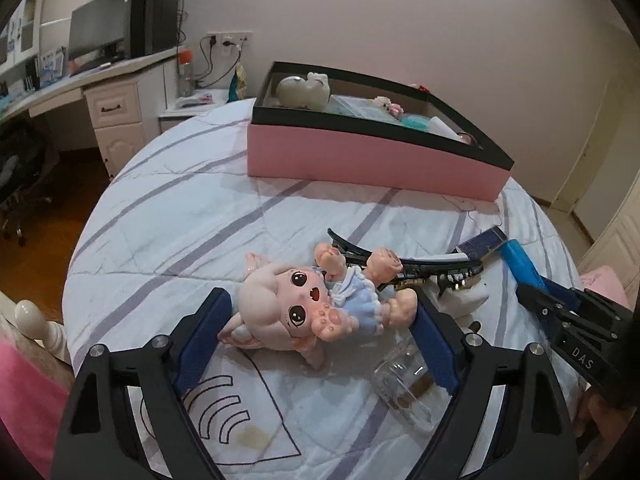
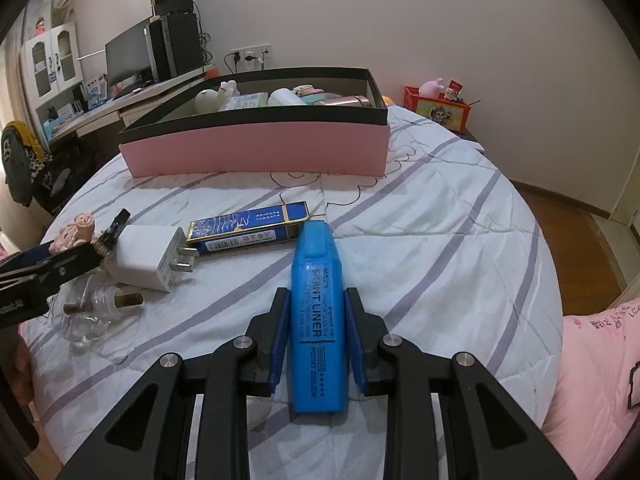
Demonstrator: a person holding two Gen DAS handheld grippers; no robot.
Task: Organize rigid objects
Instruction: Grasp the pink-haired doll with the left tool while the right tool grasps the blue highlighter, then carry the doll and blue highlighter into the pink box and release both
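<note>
1. Right now my right gripper (image 2: 316,340) is clamped on a bright blue plastic highlighter marker (image 2: 318,312), its blue pads pressed against both flat sides and the marker's tip pointing away over the bed
2. My left gripper (image 1: 320,320) stands wide, its fingers either side of a pink big-eyed doll figure in a pale blue dress (image 1: 320,304); the pads do not press on it
3. The doll lies on its back on the white quilt with lilac stripes (image 1: 168,216), its legs over a long black toothed hair clip (image 1: 416,268)
4. A clear glass bottle (image 1: 404,388) lies on its side just beside the doll, partly under my left gripper's right finger
5. A white plug-in charger block (image 2: 148,256) and a flat dark blue printed carton (image 2: 252,228) lie close together, left of the marker
6. The pink open storage box with a black rim (image 2: 256,148) sits farther up the bed, already holding several small things
</note>
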